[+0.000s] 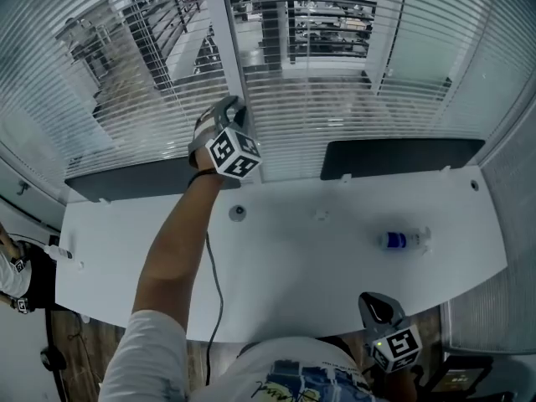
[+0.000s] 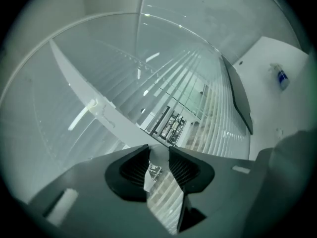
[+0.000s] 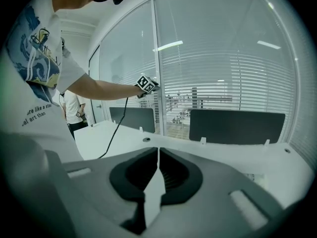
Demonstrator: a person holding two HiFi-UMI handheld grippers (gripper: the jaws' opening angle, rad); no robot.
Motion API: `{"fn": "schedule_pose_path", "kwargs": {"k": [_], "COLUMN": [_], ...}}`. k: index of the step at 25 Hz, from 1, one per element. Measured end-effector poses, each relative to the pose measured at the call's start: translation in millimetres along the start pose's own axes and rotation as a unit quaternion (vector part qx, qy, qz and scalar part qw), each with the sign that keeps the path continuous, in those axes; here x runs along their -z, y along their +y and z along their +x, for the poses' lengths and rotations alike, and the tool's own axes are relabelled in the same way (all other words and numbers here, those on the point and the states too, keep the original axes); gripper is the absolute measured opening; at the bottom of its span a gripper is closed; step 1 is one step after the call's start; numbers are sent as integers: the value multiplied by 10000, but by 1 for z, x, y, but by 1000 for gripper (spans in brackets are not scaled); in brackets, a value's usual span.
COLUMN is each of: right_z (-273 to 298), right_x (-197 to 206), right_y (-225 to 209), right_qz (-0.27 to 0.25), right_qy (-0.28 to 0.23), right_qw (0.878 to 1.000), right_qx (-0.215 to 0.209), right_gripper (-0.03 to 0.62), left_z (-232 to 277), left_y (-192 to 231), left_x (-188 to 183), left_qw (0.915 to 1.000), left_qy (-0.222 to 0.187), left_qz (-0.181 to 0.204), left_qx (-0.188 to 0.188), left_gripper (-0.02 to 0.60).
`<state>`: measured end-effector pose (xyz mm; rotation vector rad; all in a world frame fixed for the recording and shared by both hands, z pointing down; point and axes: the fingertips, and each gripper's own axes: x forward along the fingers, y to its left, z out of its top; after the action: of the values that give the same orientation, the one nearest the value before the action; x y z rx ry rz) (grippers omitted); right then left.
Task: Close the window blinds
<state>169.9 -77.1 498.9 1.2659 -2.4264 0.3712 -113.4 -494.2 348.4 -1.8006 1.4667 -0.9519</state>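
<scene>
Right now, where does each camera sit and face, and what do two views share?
Head view: on the person's head, looking down at desk and blinds; shows left arm, left gripper, right gripper.
Left gripper view: on that gripper, against the blinds; jaws pinch the blind wand.
Right gripper view: low at desk edge, facing the blinds; shows torso, left arm.
Shared: water bottle, in head and left gripper views.

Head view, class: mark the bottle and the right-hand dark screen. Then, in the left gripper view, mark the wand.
bottle (image 1: 404, 239), head view, its clear body.
screen (image 1: 402, 156), head view, middle of the dark panel.
wand (image 2: 158, 155), left gripper view, its pale gripped stretch.
</scene>
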Motion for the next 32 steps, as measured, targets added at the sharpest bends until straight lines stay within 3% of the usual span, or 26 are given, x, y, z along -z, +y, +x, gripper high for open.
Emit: {"fn": "schedule_pose_path", "kwargs": {"k": [4, 9, 23, 25, 27, 29, 32], "right_z": [0, 0, 0, 0, 0, -1, -2], "right_x": [1, -2, -7, -9, -10, -10, -8], "right_y": [-4, -4, -8, -10, -11, -12, -10], "right_qz": [-24, -18, 4, -17, -32, -27, -10], "right_qy": [42, 42, -30, -47, -52, -60, -60], "right_qw": [10000, 10000, 9999, 9999, 9999, 9998, 9998], "right_qx": [43, 72, 109, 137, 155, 170, 164], "right_gripper": [12, 12, 12, 12, 12, 12, 12], "left_z": [0, -1, -3, -2, -2, -4, -9], "left_y": [1, 8, 11, 11, 10, 5, -4], "left_x": [1, 5, 8, 8, 7, 4, -1], "left_qw": [9962, 9778, 9448, 9460, 9555, 9707, 9926], "left_qy": [20, -47, -197, -197, -184, -191, -200], "left_qz": [-866, -2087, -3269, -3232, -2942, -2389, -1198], "left_qx": [-108, -159, -102, -112, -144, -163, -96], "left_gripper": [130, 130, 130, 133, 137, 161, 163]}}
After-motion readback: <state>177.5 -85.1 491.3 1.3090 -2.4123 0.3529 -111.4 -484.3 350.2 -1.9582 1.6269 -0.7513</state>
